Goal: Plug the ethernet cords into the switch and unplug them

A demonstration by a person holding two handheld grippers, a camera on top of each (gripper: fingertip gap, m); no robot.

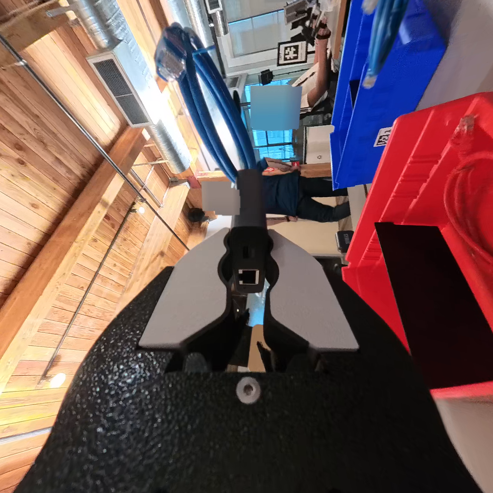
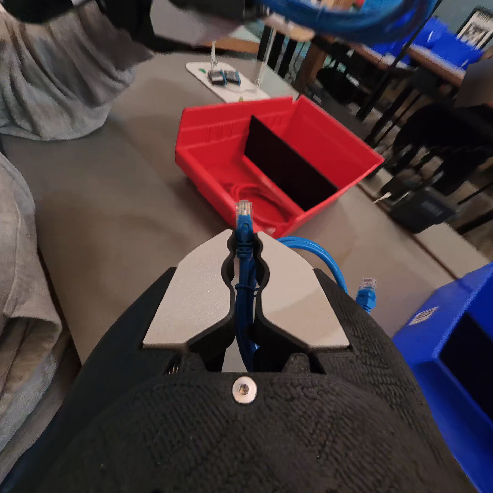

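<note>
While your left gripper (image 1: 248,253) is tipped on its side so the room reads sideways, its jaws are clamped on a black, boxy plastic adapter (image 1: 248,234) whose metal-lined network socket (image 1: 249,276) faces the camera. From the adapter's far end a bundle of dark blue round cables (image 1: 213,112) runs away and loops back on itself, ending in a blurred blue plug (image 1: 170,60). To the right in that view you have the red plastic bin (image 1: 426,170) with its black flat divider panel (image 1: 432,301) standing inside, a thin red cable coil (image 1: 469,197) in one compartment, and a blue plastic bin (image 1: 400,88) just beyond it.

In your right wrist view, a grey cloth (image 2: 53,74) is heaped at the left on the grey desk (image 2: 106,202). Your right gripper (image 2: 244,244) has its jaws closed on a blue network cable (image 2: 244,269) just behind the strain-relief boot, the clear plug (image 2: 243,208) sticking out past the tips and pointing toward the red bin. The rest of that cable loops out to the right, its second clear plug (image 2: 368,285) hanging beside the gripper body, near the blue bin at the right edge.
</note>
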